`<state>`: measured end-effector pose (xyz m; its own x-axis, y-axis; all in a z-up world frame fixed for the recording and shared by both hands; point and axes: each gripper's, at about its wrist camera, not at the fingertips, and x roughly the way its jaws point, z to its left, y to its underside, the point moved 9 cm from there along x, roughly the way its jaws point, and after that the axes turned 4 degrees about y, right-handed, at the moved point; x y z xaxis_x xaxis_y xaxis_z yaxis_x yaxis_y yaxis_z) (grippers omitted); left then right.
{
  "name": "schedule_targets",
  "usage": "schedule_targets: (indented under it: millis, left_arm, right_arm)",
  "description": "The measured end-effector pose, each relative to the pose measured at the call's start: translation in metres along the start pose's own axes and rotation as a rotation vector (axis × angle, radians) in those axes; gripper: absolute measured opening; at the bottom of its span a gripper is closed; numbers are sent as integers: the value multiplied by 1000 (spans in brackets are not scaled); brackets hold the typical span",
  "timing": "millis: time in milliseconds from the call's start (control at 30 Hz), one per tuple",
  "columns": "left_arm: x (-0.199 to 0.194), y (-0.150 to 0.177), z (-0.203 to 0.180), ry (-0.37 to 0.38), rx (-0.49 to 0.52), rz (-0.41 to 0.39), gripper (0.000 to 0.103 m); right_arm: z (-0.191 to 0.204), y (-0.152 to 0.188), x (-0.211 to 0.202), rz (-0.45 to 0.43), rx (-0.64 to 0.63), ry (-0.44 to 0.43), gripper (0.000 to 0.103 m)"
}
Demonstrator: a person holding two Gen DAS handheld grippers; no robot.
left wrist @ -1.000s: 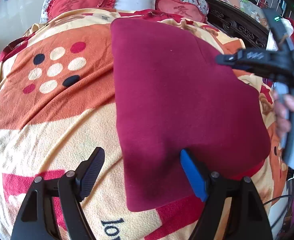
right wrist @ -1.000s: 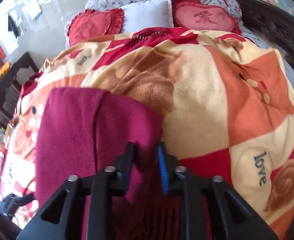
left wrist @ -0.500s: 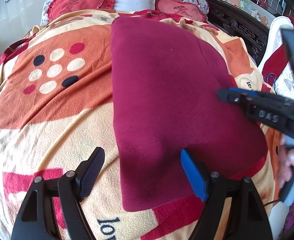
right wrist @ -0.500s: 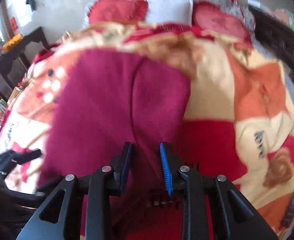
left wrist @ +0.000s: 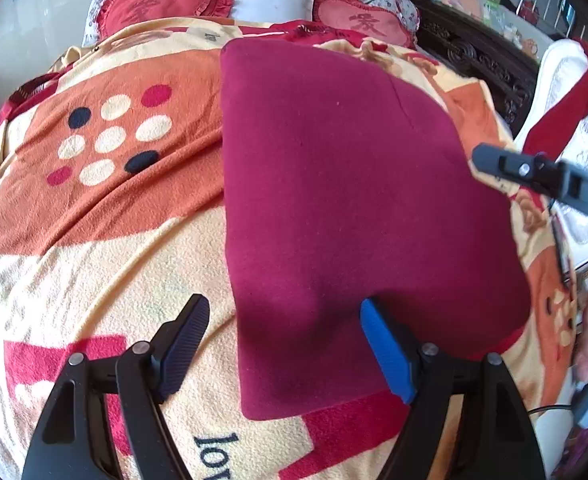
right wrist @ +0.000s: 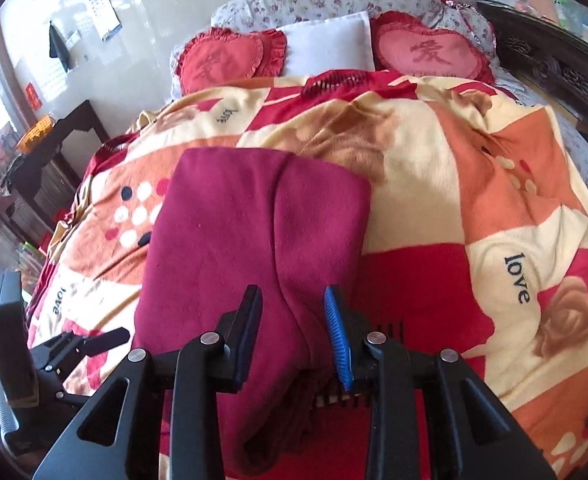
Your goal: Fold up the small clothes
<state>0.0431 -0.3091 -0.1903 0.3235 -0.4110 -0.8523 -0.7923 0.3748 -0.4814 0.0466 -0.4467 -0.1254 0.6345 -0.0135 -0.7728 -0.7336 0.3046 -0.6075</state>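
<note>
While angled down over the maroon cloth (right wrist: 254, 240), right tongs (right wrist: 294, 336) are opening.

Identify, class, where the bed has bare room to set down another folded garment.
Free: blanket left of the maroon cloth, around the dot pattern; also the blanket's right side. Crowded: the pillows at the head.
</note>
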Motion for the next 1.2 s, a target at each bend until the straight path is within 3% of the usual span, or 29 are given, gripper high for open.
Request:
schedule_targets:
  millis: [100, 200, 233, 400, 467, 533, 600, 700, 833, 867, 967, 1200]
  left_arm:
    - [-7, -8, 4, 79, -73, -27, 82]
    - [-9, -18, 7, 118, -110, -47, 88]
    - [-9, -22, 8, 133, -112, -48, 88]
    - [2, -43, 15, 225, -156, -59, 92]
    - [13, -48, 20, 257, -202, -37, 92]
    - [28, -50, 24, 307, -261, 3, 92]
    - [41, -50, 25, 352, -309, 35, 92]
    - [46, -52, 21, 360, -292, 22, 88]
    - [30, -53, 19, 360, -248, 25, 64]
    - [19, -54, 19, 381, -249, 24, 60]
    - [-10, -52, 27, 373, -250, 4, 59]
    - [-73, -3, 85, 225, -267, -11, 60]
  right_arm:
    - [-5, 6, 11, 28, 34, 1, 14]
    - [-13, 26, 39, 110, 57, 0, 31]
    - [-15, 32, 46, 125, 76, -19, 36]
    - [-28, 25, 40, 81, 208, -187, 41]
    - [-35, 22, 45, 73, 232, -198, 55]
    - [-36, 24, 57, 97, 262, -250, 57]
    - [-32, 25, 68, 126, 297, -330, 57]
    - [-22, 21, 76, 125, 271, -345, 53]
    - [-6, 11, 62, 96, 205, -283, 21]
    - [1, 8, 52, 79, 177, -296, 19]
    - [24, 3, 29, 76, 112, -301, 19]
    - [103, 26, 15, 124, 66, -431, 20]
